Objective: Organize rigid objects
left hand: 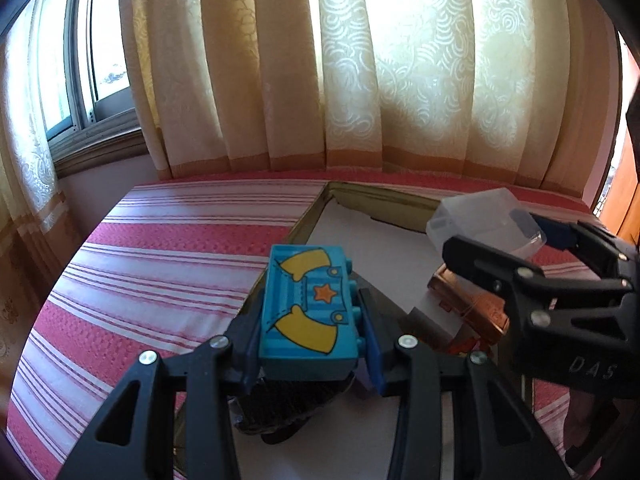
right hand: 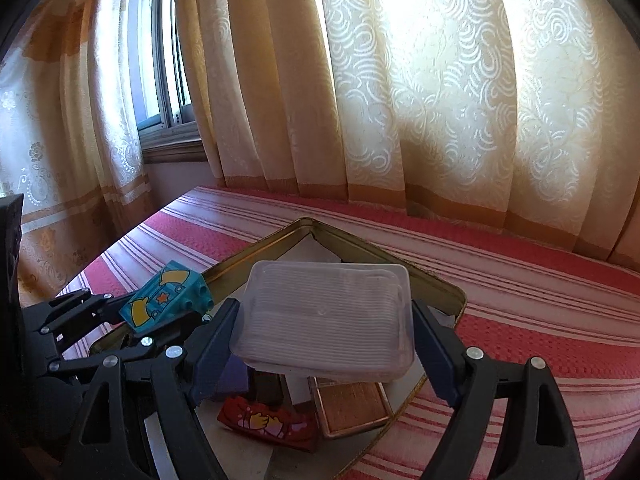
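My left gripper (left hand: 310,336) is shut on a blue toy block (left hand: 308,312) with yellow sleeves and an orange star, held above the near left edge of a gold metal tray (left hand: 316,204). My right gripper (right hand: 326,344) is shut on a clear plastic box (right hand: 326,316), held over the tray (right hand: 452,292). The right gripper and the box (left hand: 480,220) show at the right of the left wrist view. The left gripper and its block (right hand: 164,298) show at the left of the right wrist view.
In the tray lie a copper-coloured tin (right hand: 352,404), a red printed block (right hand: 268,424) and a purple block (right hand: 232,378). The tray sits on a red and white striped bedspread (left hand: 160,248). Cream curtains (left hand: 360,60) and a window (left hand: 80,60) stand behind.
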{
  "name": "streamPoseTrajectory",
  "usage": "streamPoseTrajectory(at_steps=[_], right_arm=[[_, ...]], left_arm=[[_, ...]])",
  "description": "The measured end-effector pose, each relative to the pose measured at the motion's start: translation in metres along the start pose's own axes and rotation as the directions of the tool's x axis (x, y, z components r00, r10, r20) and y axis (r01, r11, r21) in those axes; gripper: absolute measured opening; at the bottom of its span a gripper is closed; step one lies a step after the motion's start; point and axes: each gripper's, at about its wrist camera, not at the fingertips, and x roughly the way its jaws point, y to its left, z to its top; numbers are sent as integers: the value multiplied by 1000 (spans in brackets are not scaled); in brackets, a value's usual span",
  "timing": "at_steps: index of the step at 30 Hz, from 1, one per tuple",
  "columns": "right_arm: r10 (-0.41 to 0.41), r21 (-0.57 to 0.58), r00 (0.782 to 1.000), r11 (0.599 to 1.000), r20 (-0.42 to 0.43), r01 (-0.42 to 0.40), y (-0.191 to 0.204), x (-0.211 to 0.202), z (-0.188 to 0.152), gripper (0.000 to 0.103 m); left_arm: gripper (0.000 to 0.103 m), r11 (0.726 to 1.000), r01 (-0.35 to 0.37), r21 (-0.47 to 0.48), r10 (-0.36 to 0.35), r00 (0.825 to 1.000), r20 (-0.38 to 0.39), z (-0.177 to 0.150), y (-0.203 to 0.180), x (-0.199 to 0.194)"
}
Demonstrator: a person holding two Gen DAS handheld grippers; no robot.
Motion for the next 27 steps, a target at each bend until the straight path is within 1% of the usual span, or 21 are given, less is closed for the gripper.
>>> streamPoseTrajectory(at_steps=[10,15,18,19,20,21,22,23,24,26,27], right_arm=[[14,0,999,1000,-43,-14,3,12,-2,84],[58,-6,997,998,-60,-58,9,14,-3,85],[80,-16,995,997,-52,-81,14,13,-5,85],[75,-20,996,997,-45,-76,15,11,-5,86],[75,-23,996,997,-39,-76,16,9,-5,86],[81,-22,996,996,-33,-81,16,8,-5,86],[86,-20,996,996,-26,-87,15,5,-6,86],[86,-15,996,996,-13,-87,14,1,-7,87],[84,-12,996,996,1,-84,13,-4,-8,87],[79,-7,997,997,21,-79,10,-12,-11,90],[76,-4,997,997,29,-76,10,-16,-12,90]], left_arm=[[42,1000,7,7,-7,1000,-21,-2,-2,4],[43,1000,6,12,-5,1000,-18,-2,-5,3],[44,1000,3,19,-3,1000,-13,-3,-6,0],[47,1000,1,19,-1,1000,-11,-4,-6,-2],[53,1000,-1,19,1,1000,-6,-4,-6,-4],[63,1000,-5,19,5,1000,2,-4,-6,-6],[69,1000,-17,19,17,1000,12,-4,-6,-9],[79,999,-33,18,33,999,27,-5,-5,-12],[85,999,-42,18,41,998,42,-6,-5,-17],[89,999,-46,20,45,997,66,-8,-4,-26],[93,999,-48,22,46,996,78,-10,-3,-31]])
